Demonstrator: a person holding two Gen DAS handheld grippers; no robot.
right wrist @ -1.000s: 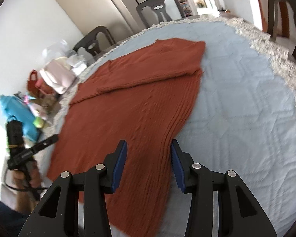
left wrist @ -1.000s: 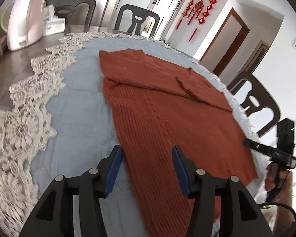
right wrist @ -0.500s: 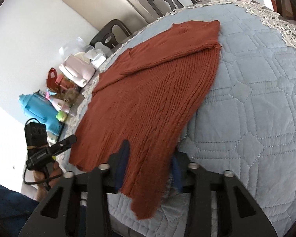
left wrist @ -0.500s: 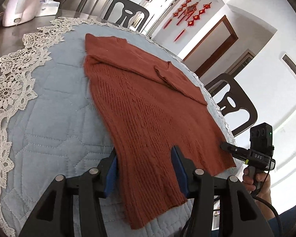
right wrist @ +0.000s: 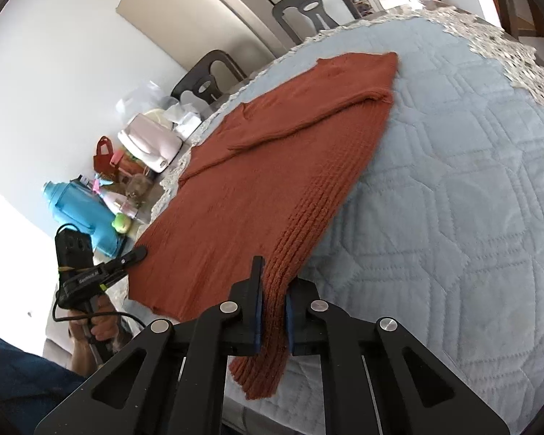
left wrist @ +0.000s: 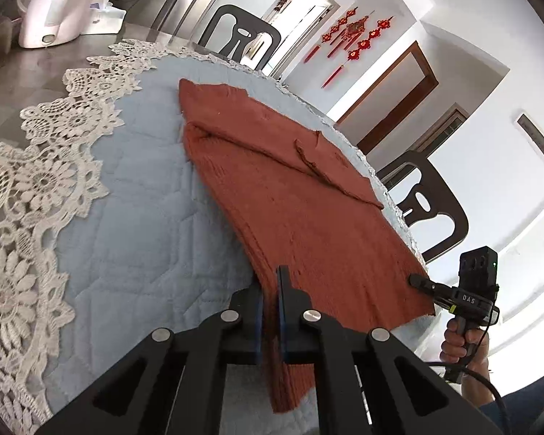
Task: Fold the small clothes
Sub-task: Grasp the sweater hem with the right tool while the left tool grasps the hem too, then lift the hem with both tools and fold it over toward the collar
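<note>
2 wrist fisheyes, low and close over blue quilt [left wrist: 134, 239]. Left view faces along sweater [left wrist: 290, 195] toward door, right gripper [left wrist: 422, 282] at right edge. Right view faces opposite corner, left gripper [right wrist: 136, 253] at left. Shared: sweater, quilt.

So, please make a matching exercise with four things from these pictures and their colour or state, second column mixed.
1. sweater
2. quilted table cover
3. left gripper
4. lace edging

a. white
b. shut on the knit hem
c. rust red
d. light blue

Pairs: 1-c, 2-d, 3-b, 4-a
</note>
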